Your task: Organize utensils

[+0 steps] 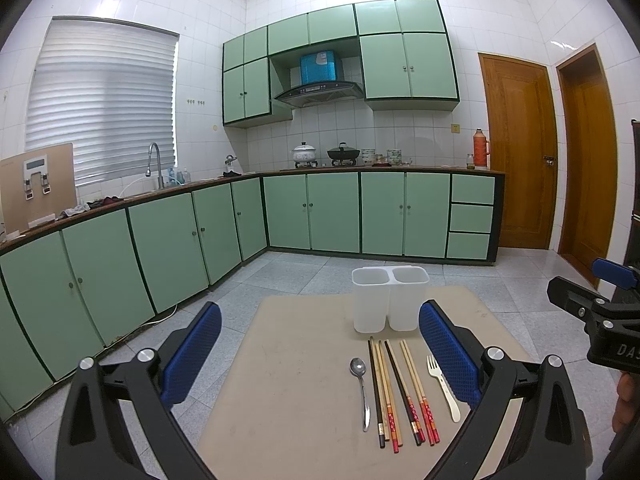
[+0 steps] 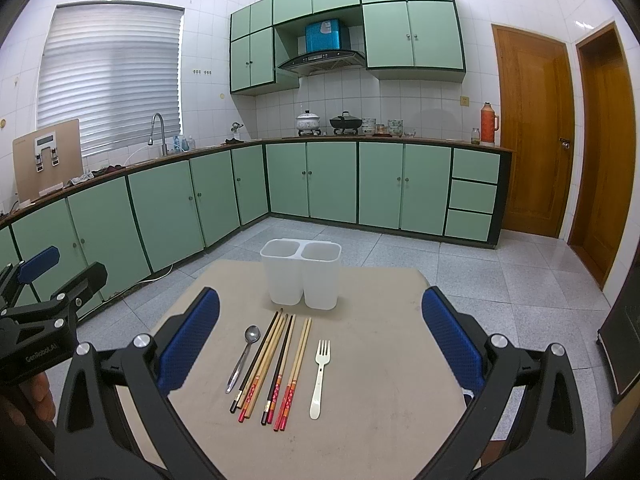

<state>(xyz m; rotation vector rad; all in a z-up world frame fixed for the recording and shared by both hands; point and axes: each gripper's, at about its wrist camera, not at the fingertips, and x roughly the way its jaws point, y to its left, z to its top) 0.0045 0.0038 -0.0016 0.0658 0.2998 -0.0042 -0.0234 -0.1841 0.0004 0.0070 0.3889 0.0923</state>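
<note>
Utensils lie in a neat row on a beige table (image 2: 372, 420) in a green-cabineted kitchen, handles toward the person, apparently laid out so each can be picked up singly. In the right wrist view a metal spoon (image 2: 243, 360) sits at about 9 o'clock of the row, a bundle of chopsticks (image 2: 276, 364) fills the middle, and a cream plastic fork (image 2: 320, 376) lies at 3 o'clock, a little apart from the sticks. Beyond them, at 12 o'clock, stands a white two-compartment holder (image 2: 301, 276), upright with both compartments showing nothing inside, its open tops facing up, probably to take the pieces sorted by kind.

The right gripper (image 2: 320, 344) hovers above the row with its blue-padded jaws spread wide and nothing between them; the fork and chopsticks lie in the gap below it, untouched. The left gripper (image 1: 320, 354) likewise hangs over the table, jaws fully apart and holding nothing, with the spoon (image 1: 360, 384) and chopsticks (image 1: 400, 392) under its span and the holder (image 1: 390, 300) at 12 o'clock just beyond.

By the look of things no sorting has begun. Judging from the layout, a likely first move is a descent onto a single item, closing across its thin handle; the flat, slender pieces may prove slippery to pinch off the tabletop
</note>
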